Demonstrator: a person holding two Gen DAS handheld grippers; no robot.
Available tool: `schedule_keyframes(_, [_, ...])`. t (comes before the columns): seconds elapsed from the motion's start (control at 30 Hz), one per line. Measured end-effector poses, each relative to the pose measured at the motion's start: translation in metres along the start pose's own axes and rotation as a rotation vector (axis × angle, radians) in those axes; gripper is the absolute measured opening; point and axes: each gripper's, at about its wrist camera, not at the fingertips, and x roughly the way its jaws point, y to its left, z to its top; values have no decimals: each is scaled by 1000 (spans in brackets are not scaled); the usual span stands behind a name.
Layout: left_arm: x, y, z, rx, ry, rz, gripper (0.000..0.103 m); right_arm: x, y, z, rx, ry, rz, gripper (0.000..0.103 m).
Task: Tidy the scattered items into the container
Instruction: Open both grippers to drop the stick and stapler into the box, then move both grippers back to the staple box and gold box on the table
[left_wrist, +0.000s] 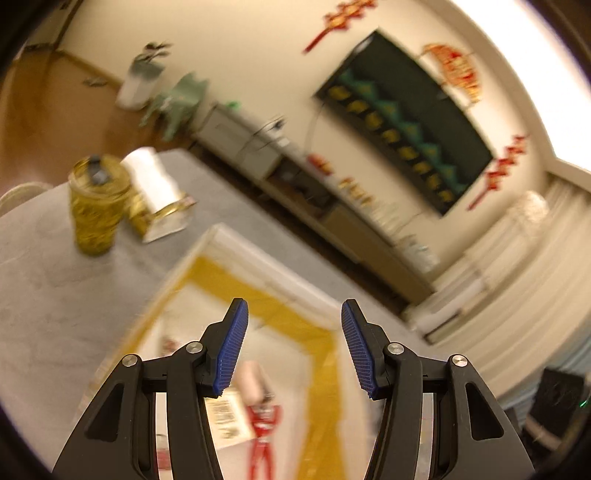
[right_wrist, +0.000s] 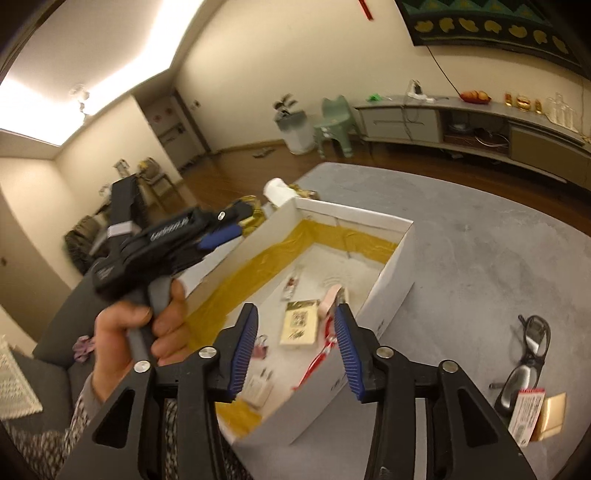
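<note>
The grey counter (right_wrist: 480, 236) carries a white box (right_wrist: 391, 295) directly ahead of the right tool (right_wrist: 295, 325), whose jaws are spread, empty. The left tool (left_wrist: 293, 321) gapes empty above it. Glasses (right_wrist: 528, 354) lie right of the right tool, outside the box.

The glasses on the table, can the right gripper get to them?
Probably yes. The glasses lie in the open on the grey table, outside the white box, beside a small packet. The right gripper is empty, jaws apart, and nothing blocks the way.
</note>
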Motion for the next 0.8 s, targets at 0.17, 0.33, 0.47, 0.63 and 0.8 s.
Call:
schedule_keyframes(0.17, [-8,-50,-24,108,-29,-32,55,-6,-25,-21,75,6,14,52])
schedule_keyframes(0.33, [-3,-88,-49,184,22,-29,55,-21,-34,-24,93,-8,3,52])
schedule_keyframes(0.47, [0,-116,-69,243,67,-29,56,-36,-30,-25,55,-25,-23,52])
schedule_keyframes(0.63, [-2,-147,-97,329,93,-16,55,-56,-26,-29,13,-50,-47,52])
schedule_keyframes(0.8, [-8,-162,-111,347,96,-19,55,-75,-36,-39,12,-64,-54,52])
